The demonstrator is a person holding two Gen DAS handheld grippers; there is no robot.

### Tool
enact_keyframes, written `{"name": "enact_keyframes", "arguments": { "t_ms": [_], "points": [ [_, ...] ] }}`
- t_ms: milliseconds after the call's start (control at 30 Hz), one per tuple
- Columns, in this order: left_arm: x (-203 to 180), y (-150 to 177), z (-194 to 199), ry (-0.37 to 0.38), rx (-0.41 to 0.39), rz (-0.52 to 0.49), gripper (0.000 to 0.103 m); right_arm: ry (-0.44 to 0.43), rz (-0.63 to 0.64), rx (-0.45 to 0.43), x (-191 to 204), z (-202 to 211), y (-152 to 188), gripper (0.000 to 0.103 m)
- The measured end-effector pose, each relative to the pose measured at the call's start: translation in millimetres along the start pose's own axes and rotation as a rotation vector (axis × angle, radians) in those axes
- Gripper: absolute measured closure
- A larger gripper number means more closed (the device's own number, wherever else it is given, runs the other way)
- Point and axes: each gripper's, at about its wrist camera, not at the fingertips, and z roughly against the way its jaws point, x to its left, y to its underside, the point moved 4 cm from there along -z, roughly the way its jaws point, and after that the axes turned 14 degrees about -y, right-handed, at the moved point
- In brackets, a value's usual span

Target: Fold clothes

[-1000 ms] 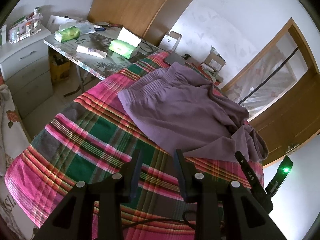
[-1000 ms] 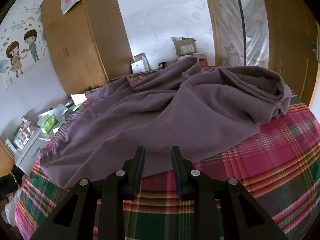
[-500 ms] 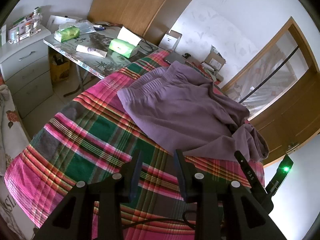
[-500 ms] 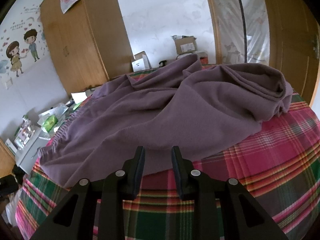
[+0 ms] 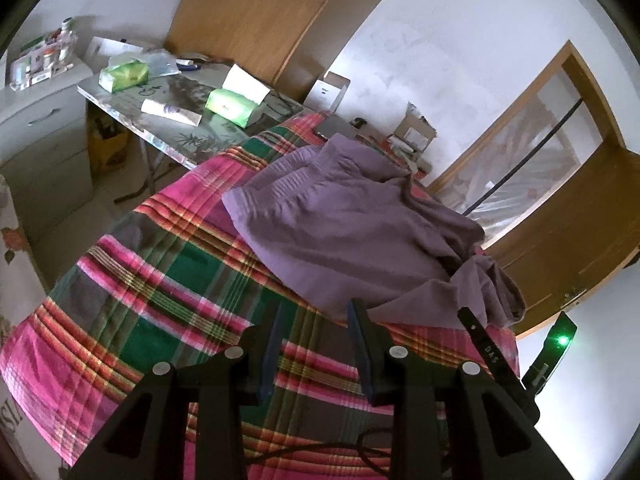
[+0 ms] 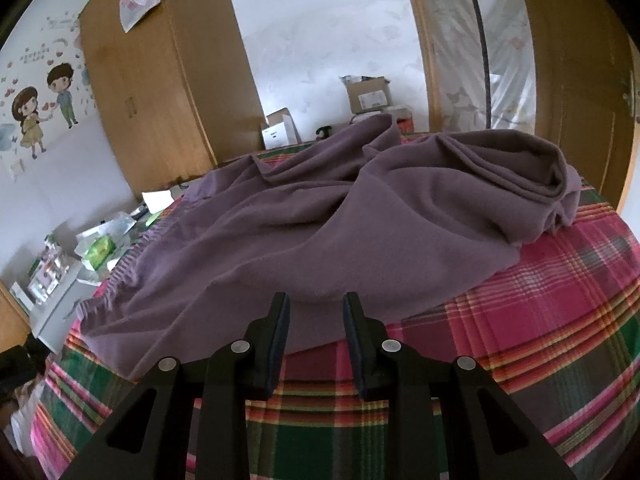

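Nothing has changed in the last second: the crumpled purple fleece garment (image 6: pixel 320 232) lies unfolded on the plaid-covered bed (image 5: pixel 160 300); left gripper (image 5: pixel 316 312) and right gripper (image 6: pixel 316 304) hover spread, empty, so folding has not begun.

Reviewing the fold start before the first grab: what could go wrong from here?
1. The purple garment lies bunched, with a rolled heap at one end; a pinch there may catch several layers.
2. The right gripper sits open at the near hem, over the plaid bedcover; closing low could pinch that too.
3. The left gripper is open beside the hem; uneven grabs would skew the fold.
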Motion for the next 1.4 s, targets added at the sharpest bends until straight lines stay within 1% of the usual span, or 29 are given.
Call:
{"name": "enact_keyframes", "arguments": {
  "t_ms": [133,300,433,667,867,1000,1133,1200,1333,1400],
  "points": [
    [1.6,-4.3,-0.6,0.03,-0.027,0.001,0.07,0.009,0.013,0.004,2.8,-1.7,0.0,0.074],
    [1.5,-12.8,-9.1,0.043,-0.054,-0.032,0.07,0.037,0.001,0.062,0.0,-12.1,2.2,0.074],
    [7.9,-19.0,-23.1,0.066,-0.028,-0.031,0.07,0.062,-0.008,0.084,-1.2,-16.5,4.0,0.074],
    [11.5,-28.3,-36.8,0.113,-0.038,-0.041,0.07,0.102,-0.018,0.136,-1.7,-28.3,7.9,0.074],
    [8.9,-30.7,-40.1,0.16,-0.054,-0.064,0.069,0.121,-0.034,0.159,-2.9,-32.3,11.7,0.074],
    [4.8,-29.4,-48.8,0.17,-0.024,-0.088,0.069,0.126,-0.048,0.183,-5.5,-36.3,15.1,0.074],
    [5.9,-27.2,-53.1,0.153,0.002,-0.089,0.069,0.135,-0.046,0.183,-3.7,-35.3,16.2,0.074],
    [8.3,-27.2,-51.2,0.158,0.001,-0.078,0.069,0.137,-0.044,0.184,-3.1,-35.3,15.9,0.074],
    [12.1,-26.9,-45.6,0.141,-0.014,-0.07,0.069,0.138,-0.047,0.183,-3.0,-34.6,15.7,0.074],
    [11.9,-26.0,-45.2,0.135,-0.007,-0.069,0.069,0.136,-0.052,0.182,-2.6,-36.1,15.3,0.074]
  ]
}}
